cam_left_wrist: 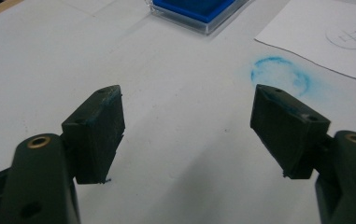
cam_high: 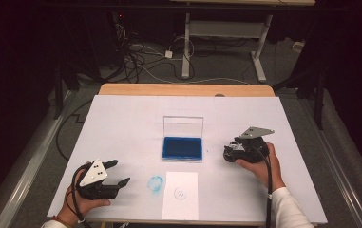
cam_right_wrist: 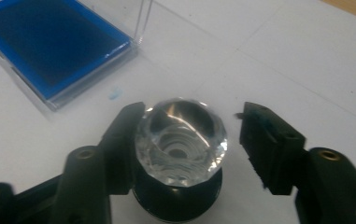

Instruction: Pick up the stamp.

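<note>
At lower left of the high view, the left gripper [cam_high: 120, 173] hovers over the desk [cam_high: 121, 118], jaws wide apart. At right, the right gripper [cam_right_wrist: 189, 135] stands parted around a crystal-topped stamp [cam_right_wrist: 180, 140], touching only its left jaw. The blue ink pad [cam_high: 182, 148] sits centre, above a paper sheet [cam_high: 180, 195].

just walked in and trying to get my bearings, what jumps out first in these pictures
The open blue ink pad at the middle of the white table, clear lid upright behind it. In front of it lie a smeared blue ring stain and, to its right, a white paper sheet with a faint round stamp mark. To the pad's right, a crystal-topped stamp stands between the right gripper's jaws, which are open.
</note>
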The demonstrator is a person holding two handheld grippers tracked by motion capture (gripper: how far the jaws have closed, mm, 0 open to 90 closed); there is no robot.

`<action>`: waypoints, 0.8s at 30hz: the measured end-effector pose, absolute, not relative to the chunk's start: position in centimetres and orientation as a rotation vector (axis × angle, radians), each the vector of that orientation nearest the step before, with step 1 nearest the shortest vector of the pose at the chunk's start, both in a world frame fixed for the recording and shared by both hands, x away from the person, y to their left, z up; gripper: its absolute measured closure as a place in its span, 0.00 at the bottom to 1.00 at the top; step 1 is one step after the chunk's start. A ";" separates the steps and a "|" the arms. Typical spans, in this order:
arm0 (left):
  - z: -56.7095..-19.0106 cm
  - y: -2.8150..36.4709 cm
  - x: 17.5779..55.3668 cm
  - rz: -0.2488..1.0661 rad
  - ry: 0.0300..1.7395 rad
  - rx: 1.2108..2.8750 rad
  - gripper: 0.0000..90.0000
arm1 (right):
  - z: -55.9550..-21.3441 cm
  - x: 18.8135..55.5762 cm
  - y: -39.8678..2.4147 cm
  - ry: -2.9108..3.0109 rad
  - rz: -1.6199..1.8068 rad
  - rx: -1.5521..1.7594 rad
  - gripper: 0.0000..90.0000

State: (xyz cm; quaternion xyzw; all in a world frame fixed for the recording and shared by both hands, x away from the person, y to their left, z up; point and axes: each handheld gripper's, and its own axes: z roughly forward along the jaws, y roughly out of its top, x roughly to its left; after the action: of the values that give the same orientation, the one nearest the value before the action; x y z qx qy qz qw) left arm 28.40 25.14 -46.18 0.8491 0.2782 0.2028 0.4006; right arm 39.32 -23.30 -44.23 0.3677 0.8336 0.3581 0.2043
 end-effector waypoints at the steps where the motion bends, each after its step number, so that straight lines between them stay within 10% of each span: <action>1: -46.2 25.1 28.4 0.511 0.702 2.147 0.28 | -44.2 39.3 -23.3 2.325 0.999 1.025 0.51; 24: -46.3 25.0 28.4 0.502 0.696 2.171 0.28 | -43.9 38.9 -23.2 2.328 1.021 0.998 0.63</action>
State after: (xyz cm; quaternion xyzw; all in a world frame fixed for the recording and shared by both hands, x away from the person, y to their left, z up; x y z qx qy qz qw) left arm 28.45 25.00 -46.33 0.8553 0.2741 0.1977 0.3927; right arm 38.89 -23.23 -43.92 0.3578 0.8345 0.3661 0.2038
